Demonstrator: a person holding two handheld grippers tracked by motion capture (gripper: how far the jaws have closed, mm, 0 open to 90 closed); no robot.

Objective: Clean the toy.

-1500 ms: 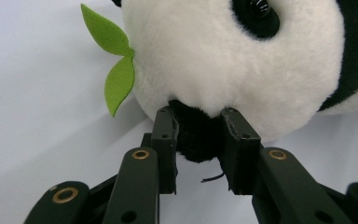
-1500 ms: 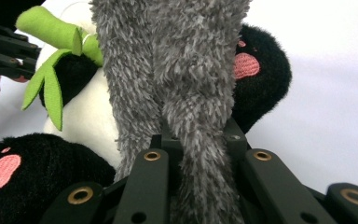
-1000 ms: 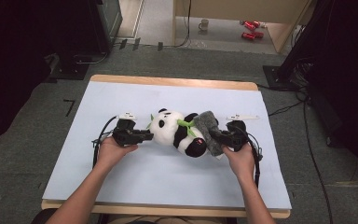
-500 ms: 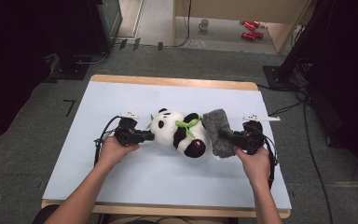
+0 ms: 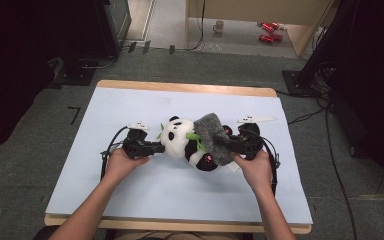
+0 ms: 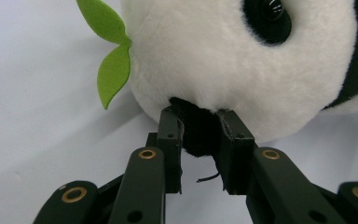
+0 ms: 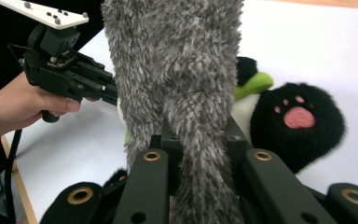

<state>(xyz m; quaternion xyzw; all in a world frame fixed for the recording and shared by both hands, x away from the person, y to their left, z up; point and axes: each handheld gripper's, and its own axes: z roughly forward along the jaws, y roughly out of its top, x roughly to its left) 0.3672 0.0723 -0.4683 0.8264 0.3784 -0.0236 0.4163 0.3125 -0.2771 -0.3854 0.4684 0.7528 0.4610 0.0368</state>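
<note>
A black-and-white panda plush point(image 5: 180, 141) lies on the pale table cover point(image 5: 130, 200) with green felt leaves point(image 6: 109, 56) by its head. My left gripper point(image 5: 159, 148) comes in from the left. Its jaws are shut on the panda's black ear point(image 6: 200, 135), right at the white head point(image 6: 223, 60). My right gripper point(image 5: 222, 145) is shut on a grey furry fabric piece point(image 7: 186, 70), holding it up over the panda's body point(image 5: 211, 137). A black paw with a pink pad point(image 7: 298, 122) lies just beyond. The left gripper point(image 7: 114, 95) appears beyond the fabric in a hand.
The table's wooden edge point(image 5: 190, 88) runs along the far side. Cables point(image 5: 107, 150) trail from both grippers across the cover. On the floor beyond stand a mug point(image 5: 220, 25) and red cans point(image 5: 267, 31). Dark cabinets flank the table.
My right gripper has risen with the grey fabric, which now stands higher and drapes over the panda's body. The left gripper and the panda's head have stayed put.
</note>
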